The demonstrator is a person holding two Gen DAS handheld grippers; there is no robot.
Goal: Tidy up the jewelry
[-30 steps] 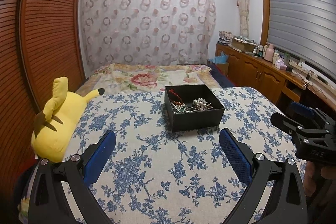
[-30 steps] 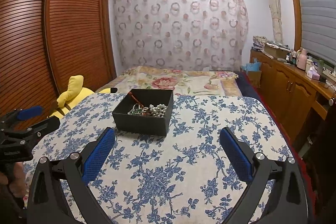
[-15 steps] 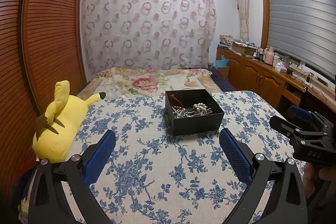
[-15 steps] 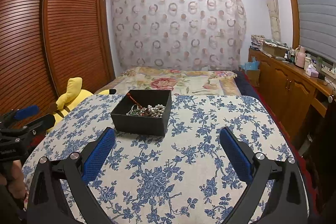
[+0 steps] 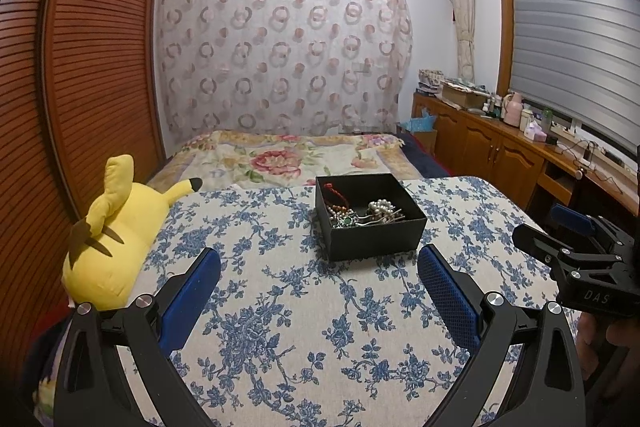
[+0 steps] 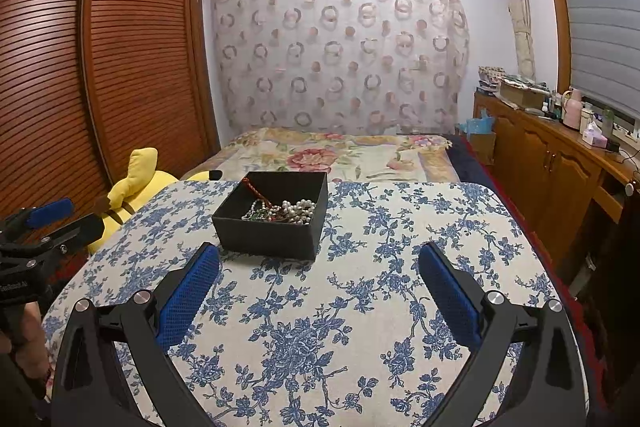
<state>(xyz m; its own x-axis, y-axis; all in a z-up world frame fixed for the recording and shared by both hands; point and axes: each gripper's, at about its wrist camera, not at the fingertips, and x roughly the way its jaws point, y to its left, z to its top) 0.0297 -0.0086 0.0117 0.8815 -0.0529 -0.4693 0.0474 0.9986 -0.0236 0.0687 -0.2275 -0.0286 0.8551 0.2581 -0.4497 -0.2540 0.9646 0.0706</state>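
Left wrist view shows my left gripper [image 5: 318, 267] with its blue pads spread wide apart and holding nothing, hovering over the flowered tablecloth [image 5: 280, 327]. My right gripper [image 6: 318, 265] is the same: pads well apart, nothing between them. Both sit on the near side of the black box [image 5: 370, 217], which stands toward the far side of the table. The jewelry [image 5: 362, 215] lies tangled together inside the box: a pearl string, green and silver pieces, and a red cord that climbs the far left wall.

The risk I see is the tangle. If I pinch one strand and lift, the others will likely come up with it, or the light open box may drag or tip with the pull. The pearls are round and slick, so a shallow pinch could let them slip out and scatter onto the cloth. The yellow plush toy [image 5: 108, 239] sits at the left edge, clear of my path. I should probably steady the box with one gripper.
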